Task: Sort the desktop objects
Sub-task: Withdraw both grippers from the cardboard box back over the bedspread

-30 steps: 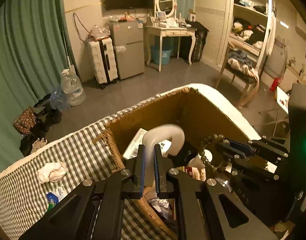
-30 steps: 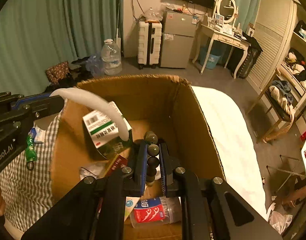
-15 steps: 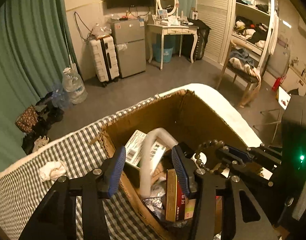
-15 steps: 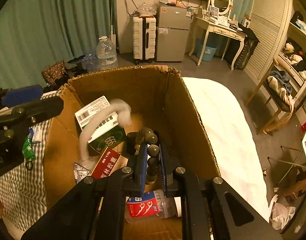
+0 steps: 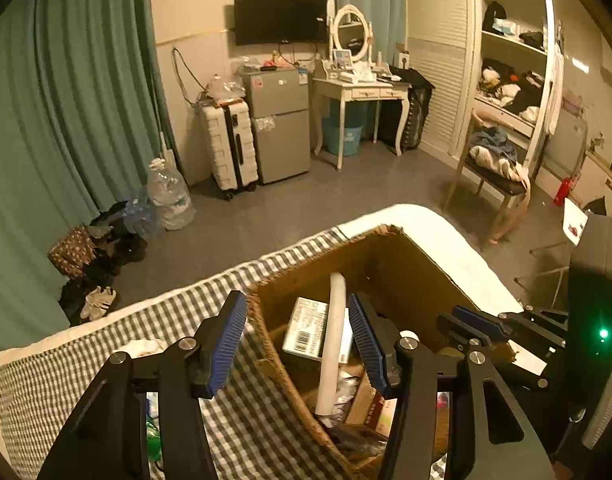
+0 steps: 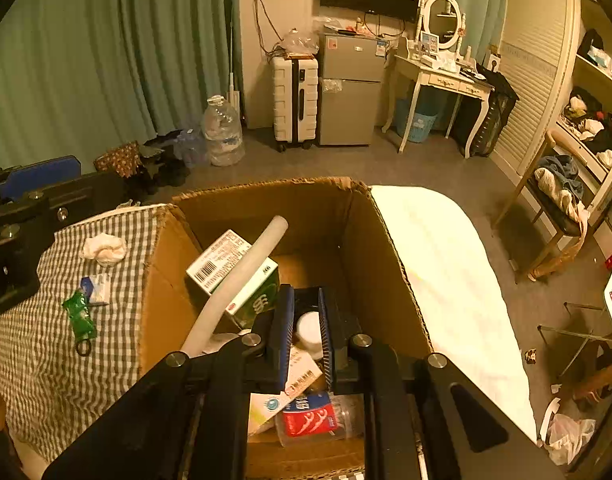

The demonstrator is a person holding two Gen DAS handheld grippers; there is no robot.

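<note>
A cardboard box [image 6: 377, 240] stands on the bed and holds a green and white carton [image 6: 234, 272], a white foam tube [image 6: 234, 284] leaning across it, a red-labelled container [image 6: 309, 420] and other packets. My left gripper [image 5: 298, 344] is open and empty above the box's left wall, with the tube [image 5: 333, 336] lying below between its fingers. My right gripper [image 6: 304, 328] is over the box, jaws a little apart with nothing held; the bead string it carried is out of sight.
On the checked cloth [image 6: 66, 360] left of the box lie a crumpled tissue [image 6: 104, 248], a small blue and white packet [image 6: 96, 288] and a green wrapper [image 6: 80, 316]. White bedding [image 6: 445, 280] lies to the right. Beyond are floor, suitcase, fridge, chair.
My left gripper opened and let the white tube fall into the box, then drew back. My right gripper opened and the dark bead string left its fingers.
</note>
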